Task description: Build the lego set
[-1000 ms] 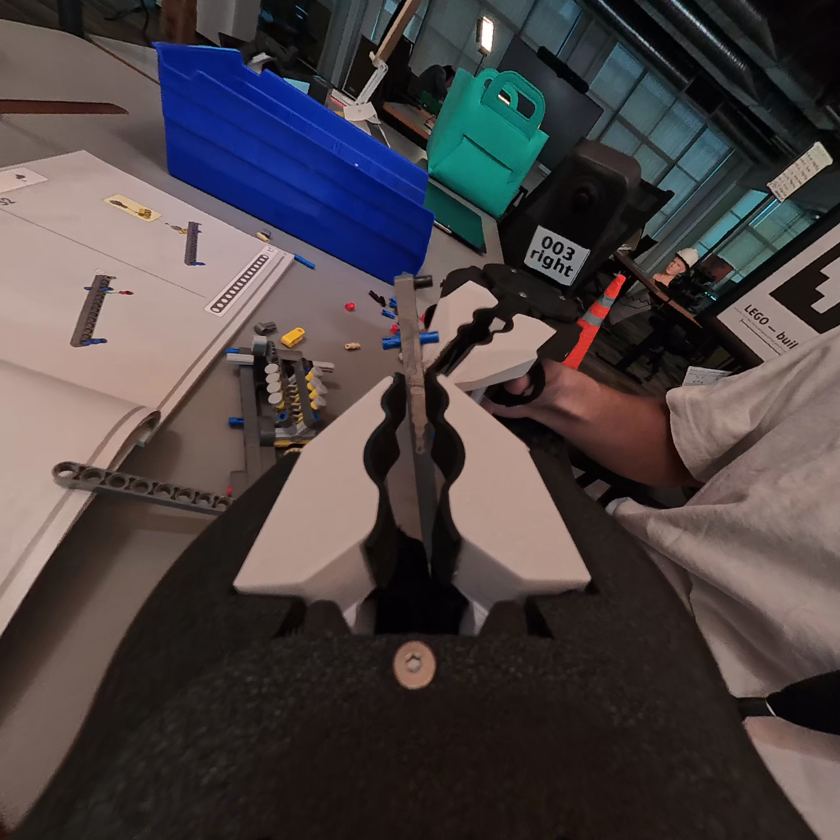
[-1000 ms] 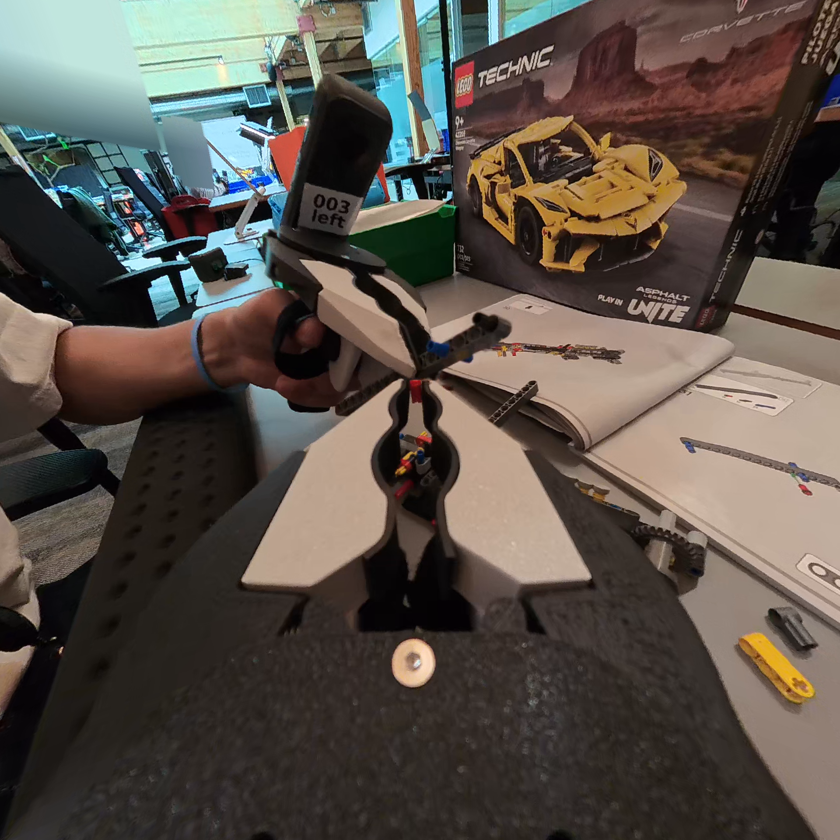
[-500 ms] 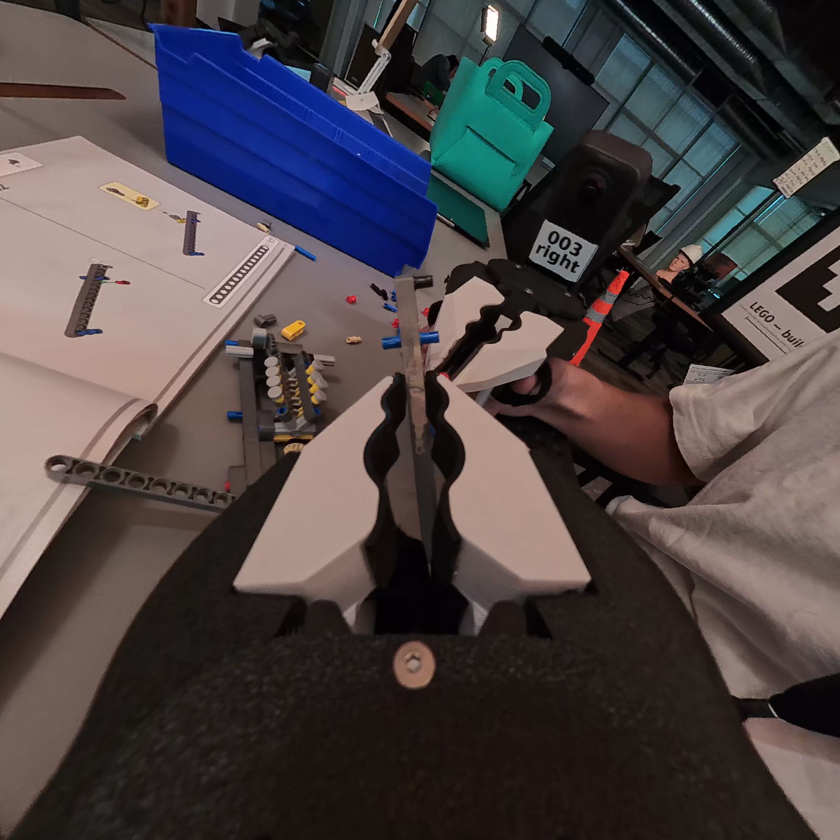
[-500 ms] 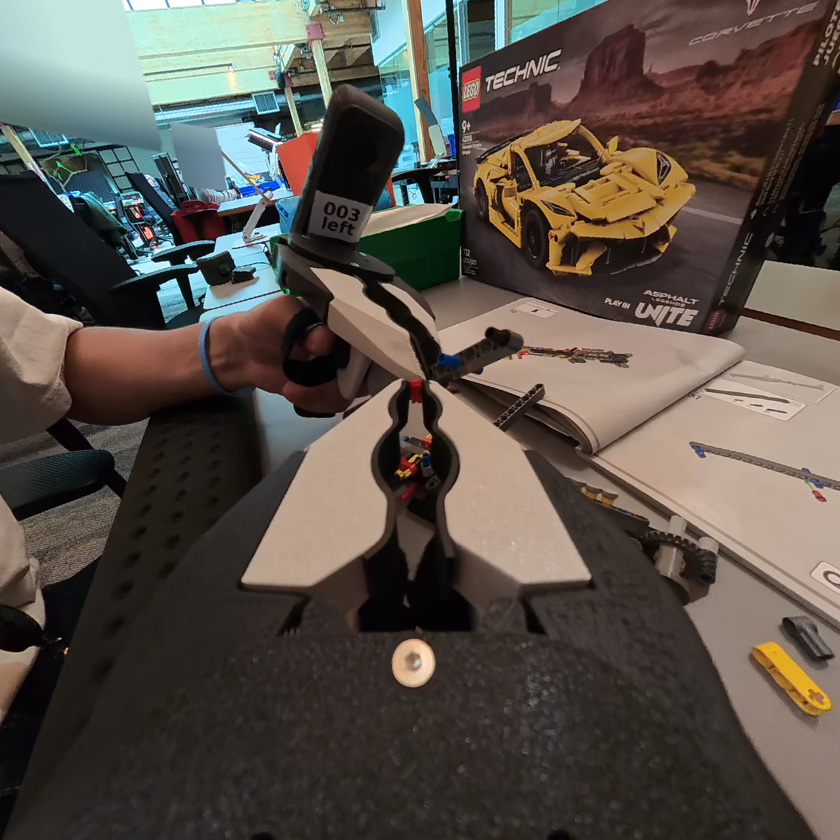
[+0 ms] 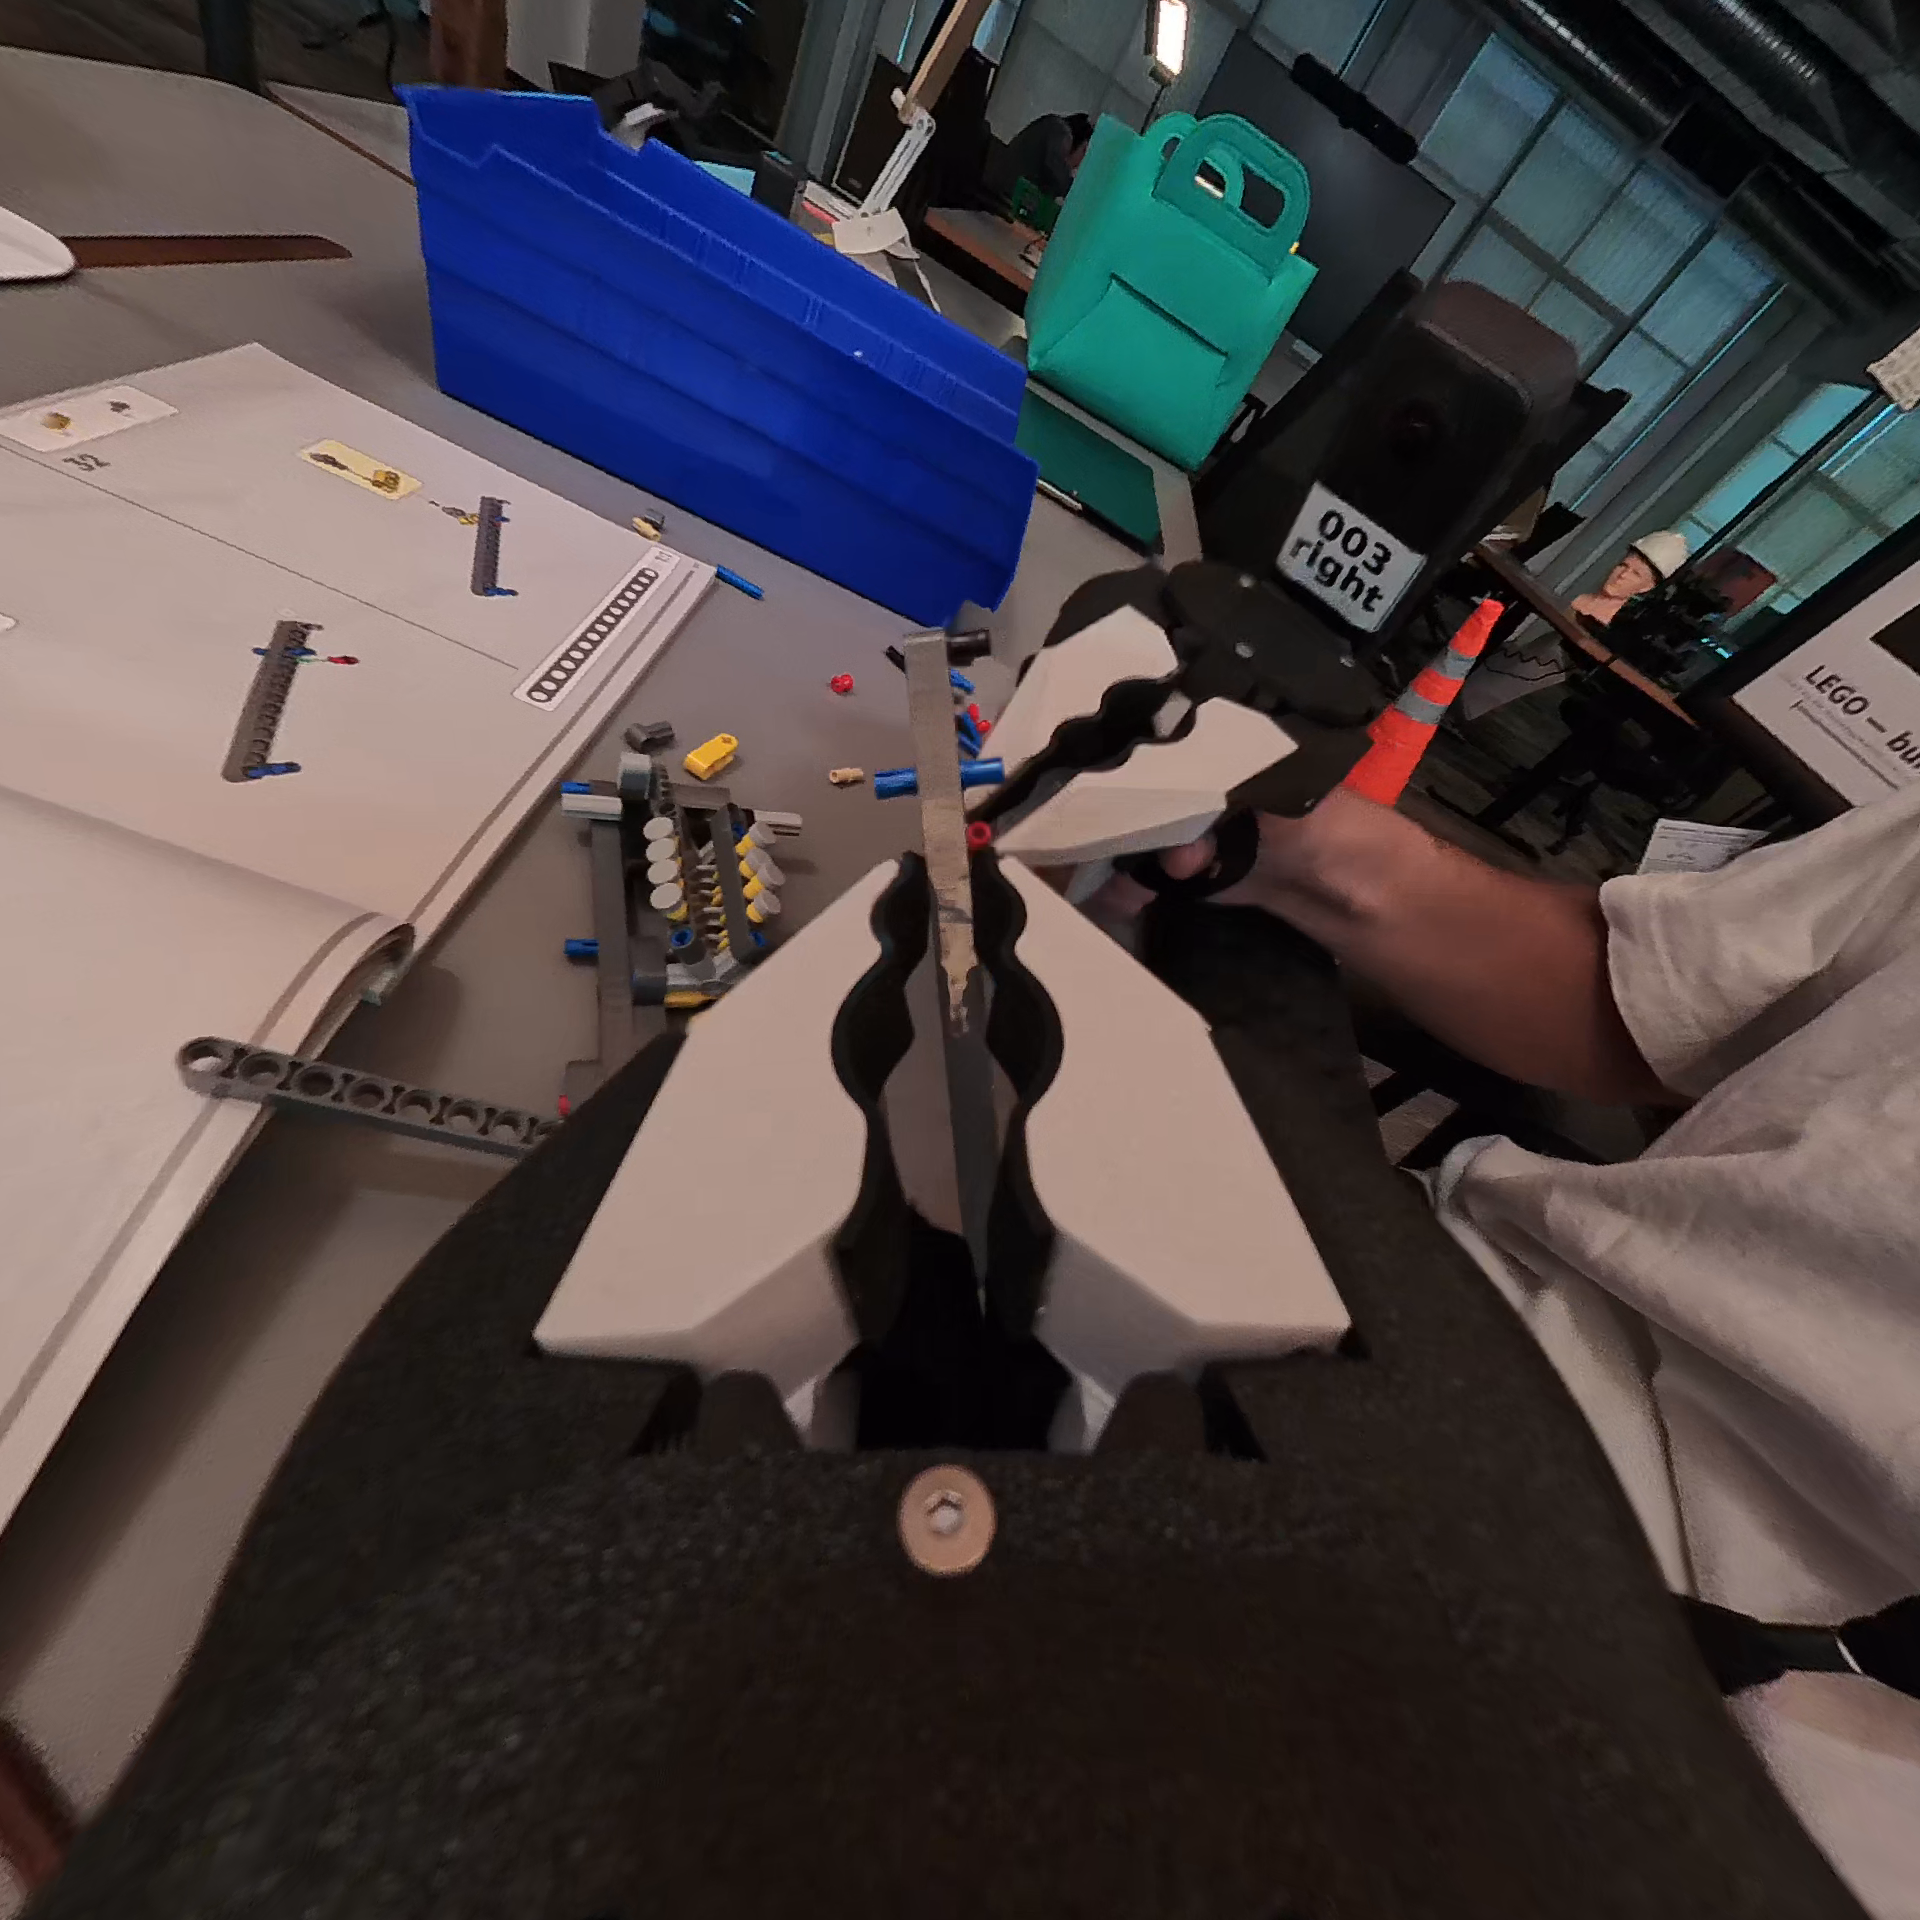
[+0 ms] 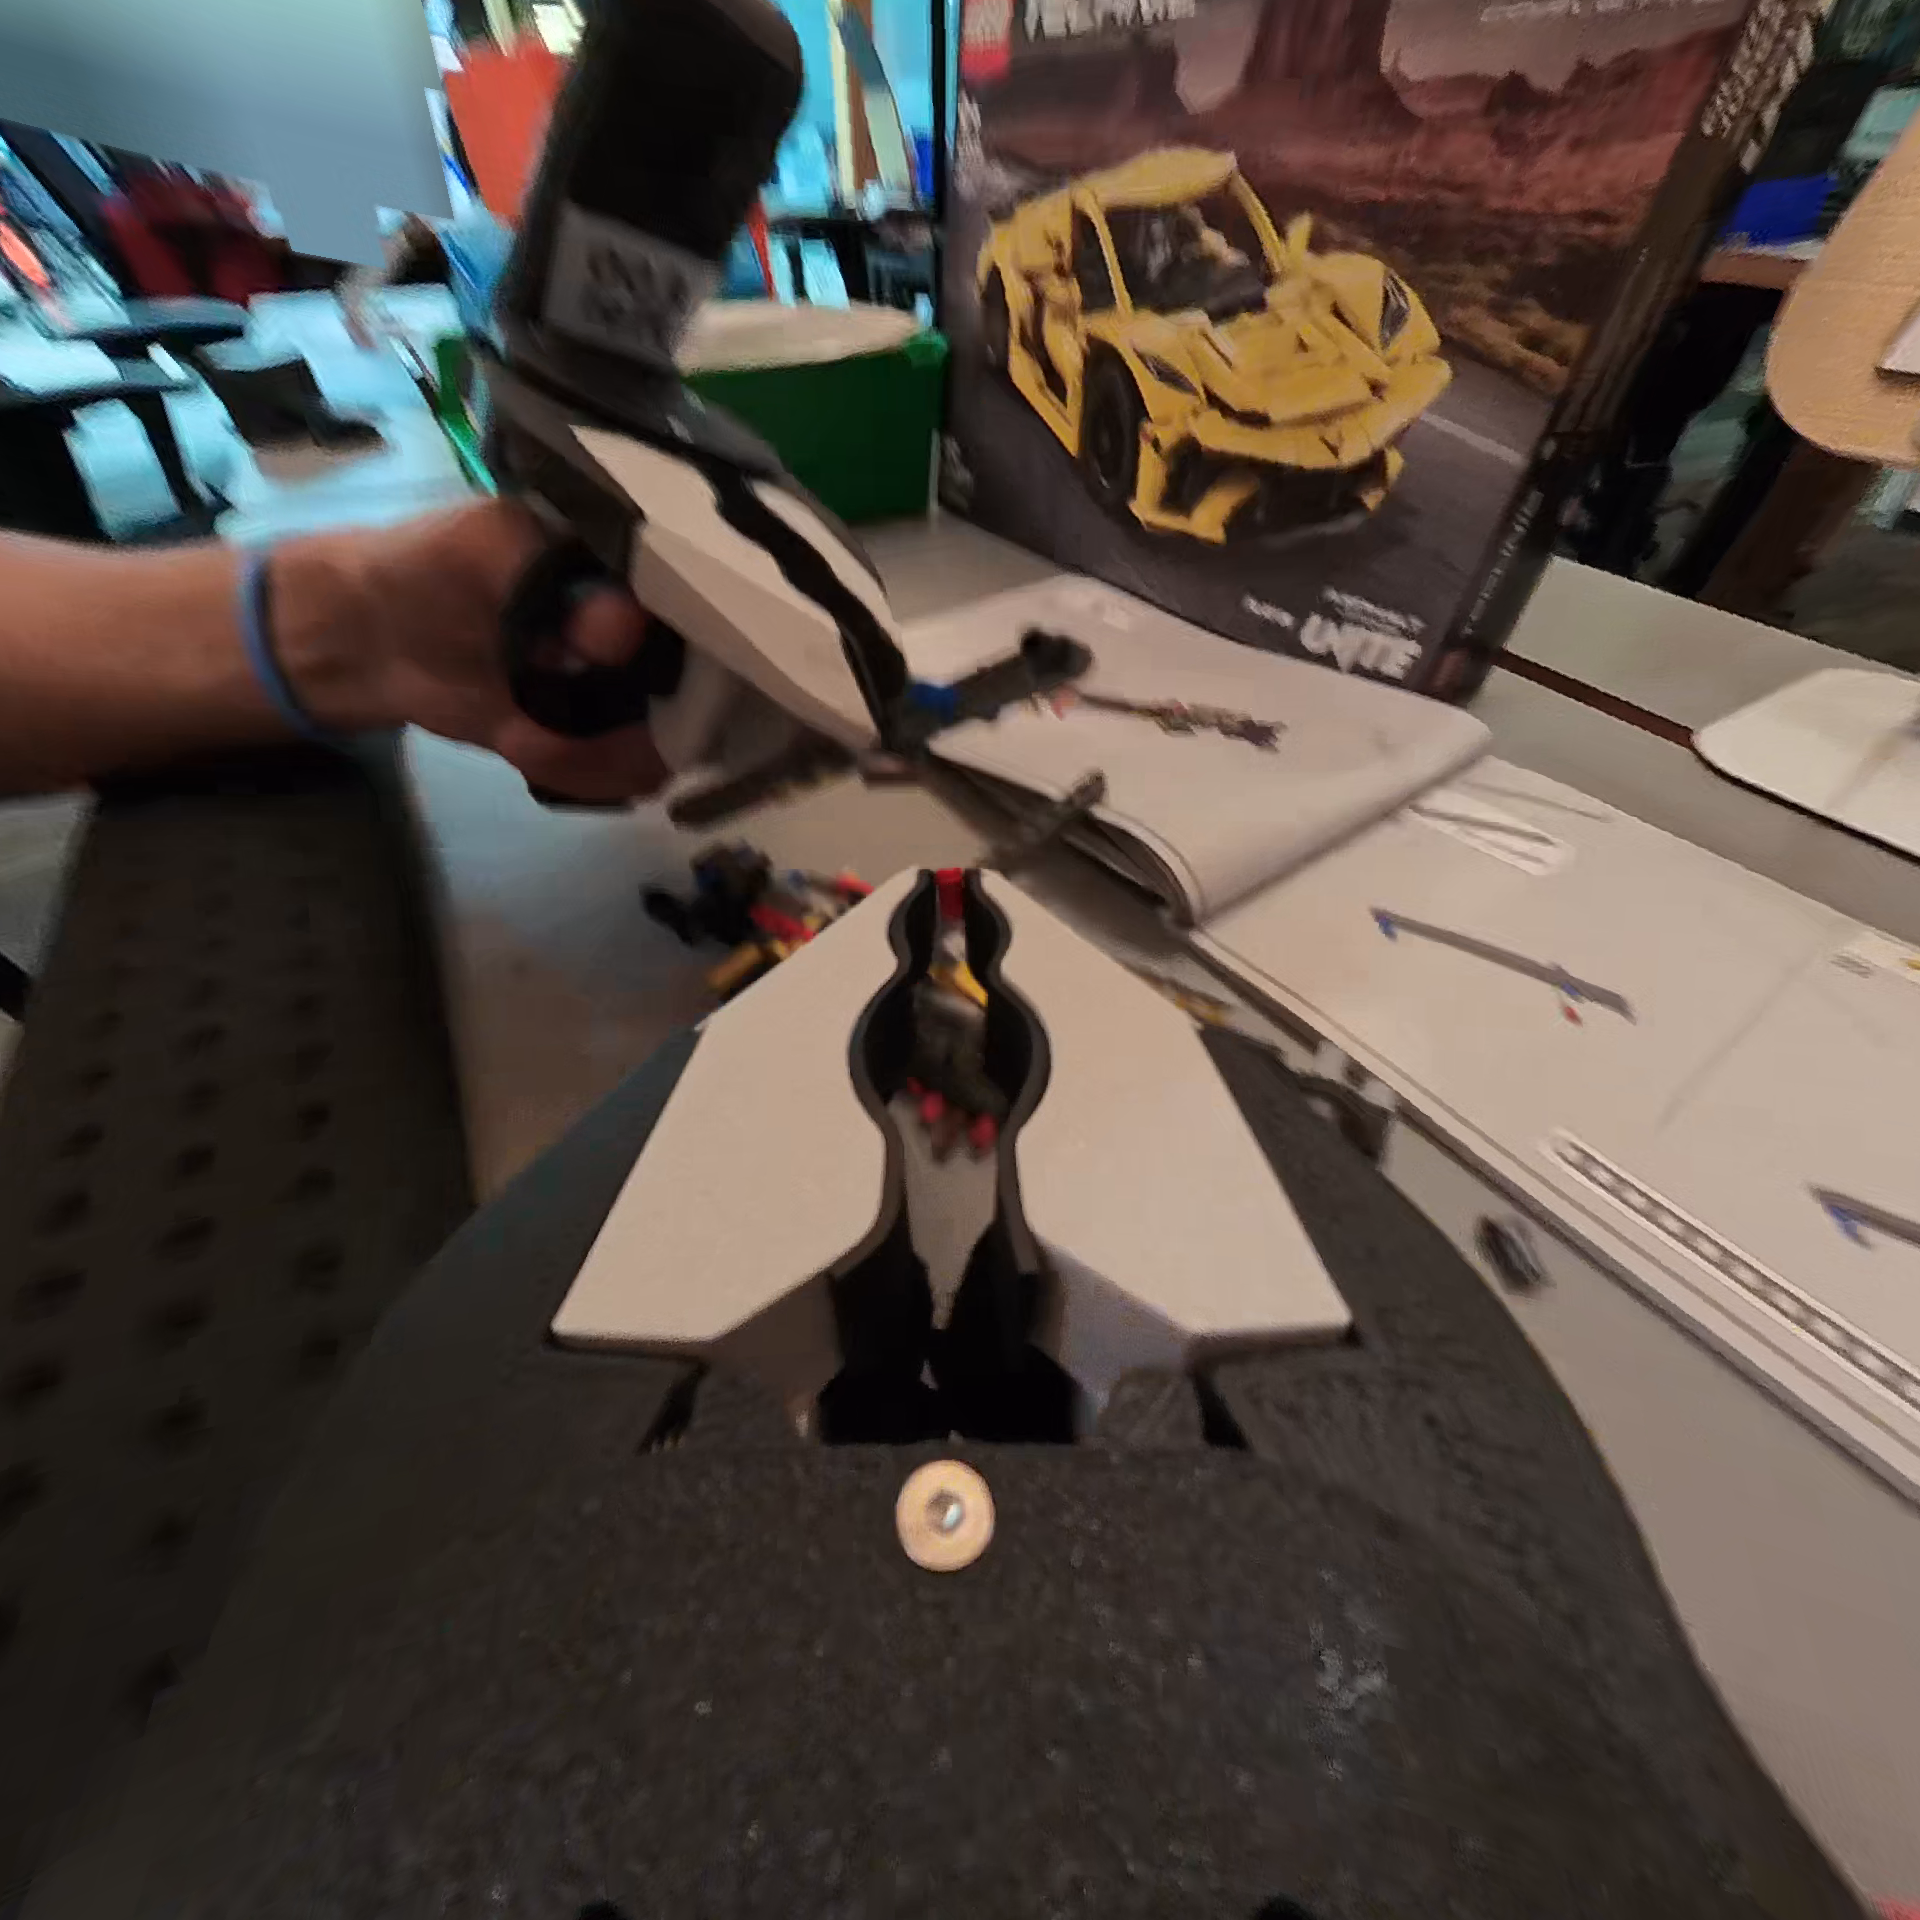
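The left tongs (image 5: 951,883) were clamped shut on a long dark grey perforated plastic beam (image 5: 940,769), held edge-on at centre frame with blue pins (image 5: 894,781) through it. The right tongs (image 6: 948,891) were closed on a small red plastic pin (image 6: 948,885) at their tips, which in the left wrist view sat just beside the beam. To seat the pin well, I judged it should be lined up square with a hole and pushed straight while the beam was kept steady. A half-built grey and yellow assembly (image 5: 686,883) lay on the grey tabletop (image 5: 499,997) at centre left, near the open white instruction booklet (image 5: 260,665). The blue plastic bin (image 5: 717,353) at upper centre hid its contents; the printed cardboard set box (image 6: 1340,312) stood upright at the upper right of the right wrist view, contents unseen
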The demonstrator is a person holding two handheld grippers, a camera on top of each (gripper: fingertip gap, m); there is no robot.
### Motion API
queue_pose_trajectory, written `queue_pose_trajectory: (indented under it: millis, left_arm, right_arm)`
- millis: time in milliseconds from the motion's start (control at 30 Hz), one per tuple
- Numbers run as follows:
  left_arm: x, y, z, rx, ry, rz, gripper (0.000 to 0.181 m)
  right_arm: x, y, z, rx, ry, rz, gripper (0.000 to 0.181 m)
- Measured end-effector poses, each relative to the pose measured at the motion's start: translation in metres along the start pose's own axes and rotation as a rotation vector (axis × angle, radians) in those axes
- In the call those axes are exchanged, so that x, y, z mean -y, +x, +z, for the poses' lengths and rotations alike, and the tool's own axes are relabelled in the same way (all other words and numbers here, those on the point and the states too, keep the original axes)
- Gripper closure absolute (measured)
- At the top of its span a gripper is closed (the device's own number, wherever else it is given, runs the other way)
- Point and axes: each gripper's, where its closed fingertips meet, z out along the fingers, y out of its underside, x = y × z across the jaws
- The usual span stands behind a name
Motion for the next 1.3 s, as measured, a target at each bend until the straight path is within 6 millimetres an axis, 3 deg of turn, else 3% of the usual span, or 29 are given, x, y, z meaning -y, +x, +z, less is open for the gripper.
queue_pose_trajectory:
  millis: [133,200,233,333,400,500,567,733,1300]
  left_arm:
    - [0.002,0.000,-0.002,-0.004,0.007,-0.007,0.174]
    - [-0.004,0.002,0.003,-0.010,-0.021,0.007,0.174]
    - [-0.008,0.002,0.005,-0.004,-0.045,0.021,0.174]
    - [-0.016,0.004,0.011,0.009,-0.081,0.072,0.174]
    - [-0.013,0.009,0.011,-0.014,-0.062,0.061,0.174]
    - [-0.009,0.011,0.009,-0.011,-0.038,0.084,0.174]
    - [-0.004,0.013,0.007,-0.001,-0.013,0.114,0.174]
    - [0.004,0.019,0.002,-0.013,0.017,0.133,0.174]
    - [0.000,0.016,0.002,0.007,-0.012,0.154,0.174]
  right_arm:
    - [-0.062,0.033,-0.036,-0.005,-0.371,-0.015,0.177]
    - [-0.070,0.031,-0.046,0.067,-0.443,0.022,0.177]
    - [-0.061,0.026,-0.046,0.107,-0.406,0.048,0.177]
    - [0.006,-0.003,-0.037,0.270,-0.073,0.191,0.177]
    - [0.041,-0.004,-0.031,0.265,0.122,0.283,0.177]
    - [0.062,0.002,-0.023,0.288,0.286,0.561,0.177]
    - [0.062,0.002,-0.020,0.330,0.341,0.708,0.177]
    - [0.057,0.009,-0.015,0.282,0.443,0.776,0.177]
    - [0.055,0.013,-0.011,0.275,0.435,0.779,0.178]
